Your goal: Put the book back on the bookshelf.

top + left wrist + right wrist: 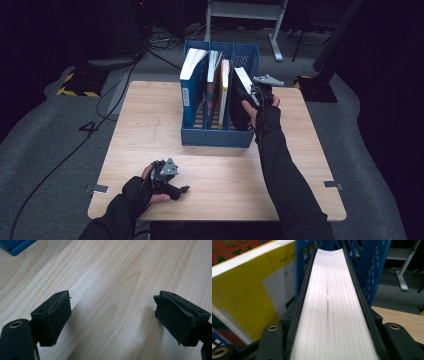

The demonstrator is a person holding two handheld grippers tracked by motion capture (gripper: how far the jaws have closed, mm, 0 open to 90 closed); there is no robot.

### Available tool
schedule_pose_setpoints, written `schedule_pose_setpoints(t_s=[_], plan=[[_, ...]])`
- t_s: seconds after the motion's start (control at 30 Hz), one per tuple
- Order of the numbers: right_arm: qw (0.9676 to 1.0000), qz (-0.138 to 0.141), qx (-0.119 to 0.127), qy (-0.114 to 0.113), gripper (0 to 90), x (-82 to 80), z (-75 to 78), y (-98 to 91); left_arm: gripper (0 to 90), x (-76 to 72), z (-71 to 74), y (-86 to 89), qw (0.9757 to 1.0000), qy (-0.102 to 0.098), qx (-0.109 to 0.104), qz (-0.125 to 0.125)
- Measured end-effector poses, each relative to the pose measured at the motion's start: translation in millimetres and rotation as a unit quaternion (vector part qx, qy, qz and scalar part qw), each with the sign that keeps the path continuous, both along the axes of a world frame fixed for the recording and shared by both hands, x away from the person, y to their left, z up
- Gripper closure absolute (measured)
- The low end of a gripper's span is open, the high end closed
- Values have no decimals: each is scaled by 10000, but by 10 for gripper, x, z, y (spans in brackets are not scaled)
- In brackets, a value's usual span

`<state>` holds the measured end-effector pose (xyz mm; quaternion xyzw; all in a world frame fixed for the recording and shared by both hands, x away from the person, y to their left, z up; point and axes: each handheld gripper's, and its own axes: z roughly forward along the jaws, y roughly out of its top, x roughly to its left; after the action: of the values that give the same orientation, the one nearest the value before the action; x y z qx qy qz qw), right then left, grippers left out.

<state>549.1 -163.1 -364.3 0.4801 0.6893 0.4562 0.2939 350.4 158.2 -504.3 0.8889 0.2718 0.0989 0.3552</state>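
Note:
A blue file holder (215,137) with three compartments stands at the back middle of the wooden table (150,125). Its right compartment holds a black-covered book (243,80), white page edge up. My right gripper (260,95) reaches over that book from the right. In the right gripper view the book (329,290) lies between the two jaws of the right gripper (333,332), which flank its covers without a clear press, so I read it as open. My left gripper (182,189) rests low at the front left, open, with bare wood between its pads (60,317).
A blue-and-white book (190,85) fills the left compartment. A colourful book (214,82) and a yellow book (242,295) share the middle one. The holder's perforated blue wall (372,265) is close to the right of the black book. Cables and a desk frame (250,10) lie on the floor beyond.

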Motion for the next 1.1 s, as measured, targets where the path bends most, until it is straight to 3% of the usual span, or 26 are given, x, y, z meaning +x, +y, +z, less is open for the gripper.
schedule_pose_setpoints(t_s=[0.13,0.27,0.3,0.33,0.43,0.53,0.63,0.9,1.1], plan=[[9997,200,89,73,396,-77,-46,-68,135,-4,-2,1,10000,-8,-6,13],[9992,388,-14,129,386,-185,-127,-132,135,-9,-2,2,10000,-14,-7,26],[9990,416,-140,123,389,-215,-151,-140,135,-9,-2,2,10000,-14,-8,30],[9984,471,-291,98,399,-253,-185,-153,135,-10,-2,3,10000,-15,-5,31],[9973,596,-408,113,413,-315,-254,-199,135,-12,-1,5,10000,-22,0,38],[9968,658,-433,138,456,-348,-322,-265,135,-14,-1,7,10000,-23,4,42],[9961,803,-300,211,496,-350,-417,-318,135,-14,0,7,10000,-24,5,41],[9957,810,-418,135,494,-347,-430,-260,135,-14,0,8,10000,-24,3,42],[9969,640,-405,225,487,-225,-410,-125,135,-14,0,8,10000,-23,4,42]])
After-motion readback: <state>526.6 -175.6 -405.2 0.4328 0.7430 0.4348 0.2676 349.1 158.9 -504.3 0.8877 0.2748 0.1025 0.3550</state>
